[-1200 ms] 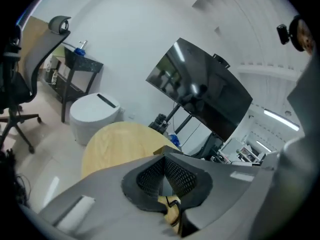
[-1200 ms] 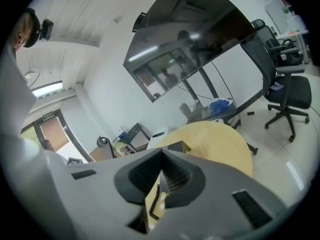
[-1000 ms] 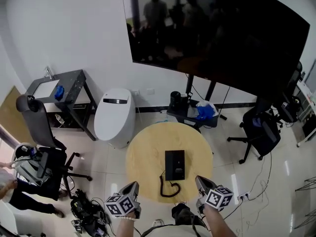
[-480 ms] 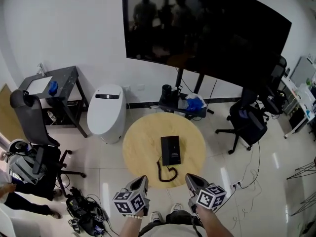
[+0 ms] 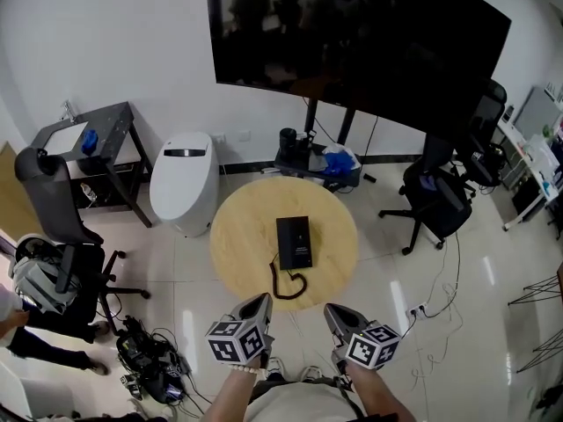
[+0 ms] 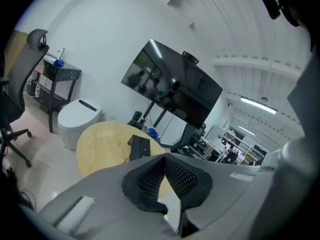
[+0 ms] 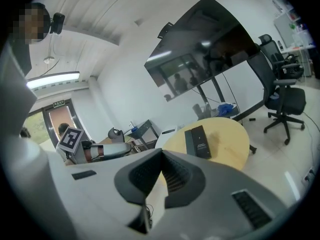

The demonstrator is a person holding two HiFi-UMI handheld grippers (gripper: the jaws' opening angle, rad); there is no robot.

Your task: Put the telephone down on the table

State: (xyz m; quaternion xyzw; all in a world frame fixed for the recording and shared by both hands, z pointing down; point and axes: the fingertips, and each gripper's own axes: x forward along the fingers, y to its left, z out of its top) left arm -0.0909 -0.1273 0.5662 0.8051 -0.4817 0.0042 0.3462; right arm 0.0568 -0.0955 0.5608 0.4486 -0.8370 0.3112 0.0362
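Note:
The black telephone [image 5: 294, 241] lies flat near the middle of the round wooden table [image 5: 242, 236], its coiled cord [image 5: 287, 285] trailing to the near edge. Both grippers hover over the floor, short of the table and apart from the phone. My left gripper [image 5: 261, 302] is shut with nothing in it, and so is my right gripper [image 5: 332, 311]. The left gripper view has the pads [image 6: 150, 176] meeting, with the telephone [image 6: 140, 146] and table [image 6: 100, 144] beyond. In the right gripper view the right gripper [image 7: 161, 153] is closed too, the telephone [image 7: 199, 141] lying ahead.
A white toilet unit [image 5: 180, 192] stands left of the table. Behind it a large dark screen [image 5: 369, 42] rises on a stand. Office chairs [image 5: 435, 205] sit right and left [image 5: 53, 209]. Cables and gear [image 5: 145, 359] litter the floor at left. A black side table [image 5: 97, 143] stands by the wall.
The view has pulled back from the table, so the table and telephone sit farther off. Both grippers have risen in view and drawn closer together. They stay shut.

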